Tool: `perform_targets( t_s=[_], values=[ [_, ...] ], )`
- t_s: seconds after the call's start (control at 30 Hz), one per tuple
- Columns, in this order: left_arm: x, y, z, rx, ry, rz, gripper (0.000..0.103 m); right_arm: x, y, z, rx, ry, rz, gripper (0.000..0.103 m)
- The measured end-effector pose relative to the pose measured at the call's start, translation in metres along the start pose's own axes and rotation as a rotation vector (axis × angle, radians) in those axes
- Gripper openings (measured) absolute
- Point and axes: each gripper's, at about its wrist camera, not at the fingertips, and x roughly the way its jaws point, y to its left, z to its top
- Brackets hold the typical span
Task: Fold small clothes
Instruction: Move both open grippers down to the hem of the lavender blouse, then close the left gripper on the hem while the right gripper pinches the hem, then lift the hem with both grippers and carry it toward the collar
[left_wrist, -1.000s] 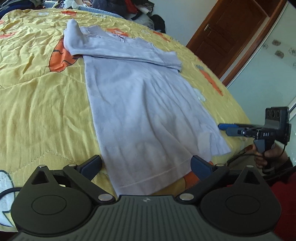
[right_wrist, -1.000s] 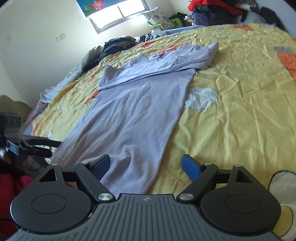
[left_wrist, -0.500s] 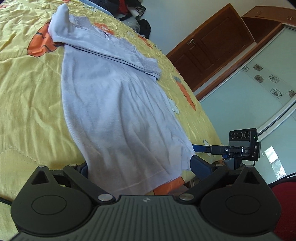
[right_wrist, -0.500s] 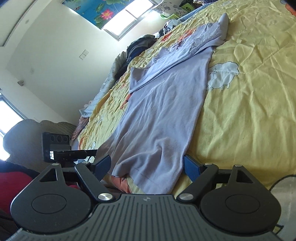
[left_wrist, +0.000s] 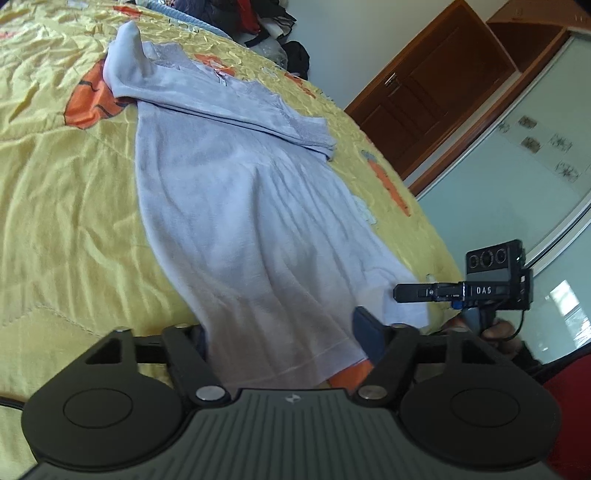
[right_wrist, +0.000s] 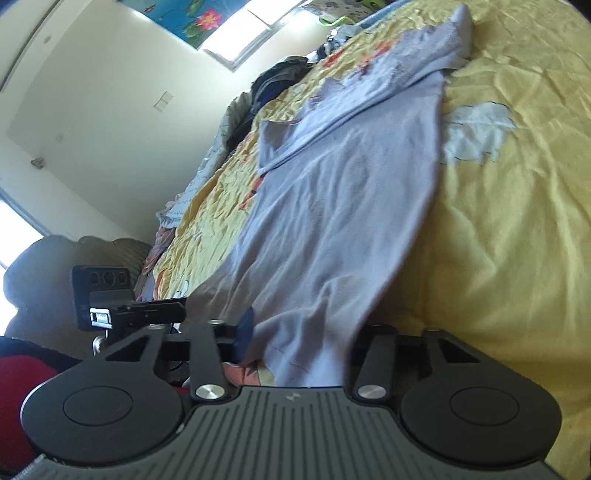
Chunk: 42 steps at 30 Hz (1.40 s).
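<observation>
A light lavender shirt (left_wrist: 236, 206) lies lengthwise on the yellow bedspread (left_wrist: 55, 206), sleeves folded across its far end. Its hem hangs at the near bed edge. My left gripper (left_wrist: 282, 334) is open, its fingers on either side of the hem's left part; the left finger is partly hidden by cloth. In the right wrist view the shirt (right_wrist: 340, 206) runs away from me, and my right gripper (right_wrist: 306, 332) is open around the hem's right part, its right finger hidden by cloth. The right gripper also shows in the left wrist view (left_wrist: 402, 293), at the hem's corner.
The bedspread (right_wrist: 509, 236) has orange and white cartoon patches. A pile of clothes (left_wrist: 258, 14) lies at the far end of the bed. A brown wooden door (left_wrist: 436, 85) and a glass panel stand to the right. A grey chair (right_wrist: 44, 266) stands on the left.
Both grippers have moved forward and down onto the hem at the bed edge. Cloth now lies between the fingers of each. The shirt itself has not shifted.
</observation>
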Motion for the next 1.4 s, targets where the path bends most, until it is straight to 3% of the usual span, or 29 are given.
perform_targets(
  t_s=[0.07, 0.2, 0.27, 0.63, 1.03, 1.4],
  values=[
    [0.001, 0.002, 0.000, 0.000, 0.007, 0.023, 0.039, -0.003, -0.008, -0.006, 0.031, 0.001, -0.012, 0.014],
    [0.001, 0.011, -0.001, -0.051, 0.015, 0.041, 0.014, -0.007, -0.008, -0.016, 0.031, 0.004, -0.004, 0.010],
    [0.001, 0.012, -0.002, -0.056, 0.017, 0.061, 0.008, -0.006, -0.006, -0.018, 0.024, 0.006, -0.007, 0.009],
    [-0.002, -0.002, -0.004, 0.009, -0.013, 0.106, 0.002, -0.007, 0.006, -0.015, 0.024, -0.023, -0.020, 0.009],
    [-0.024, -0.012, 0.021, -0.005, -0.129, -0.021, 0.002, -0.025, 0.031, 0.021, -0.010, -0.144, 0.097, 0.009],
    [-0.037, -0.013, 0.061, -0.030, -0.227, -0.051, 0.002, -0.028, 0.037, 0.067, -0.038, -0.248, 0.112, 0.009]
  ],
)
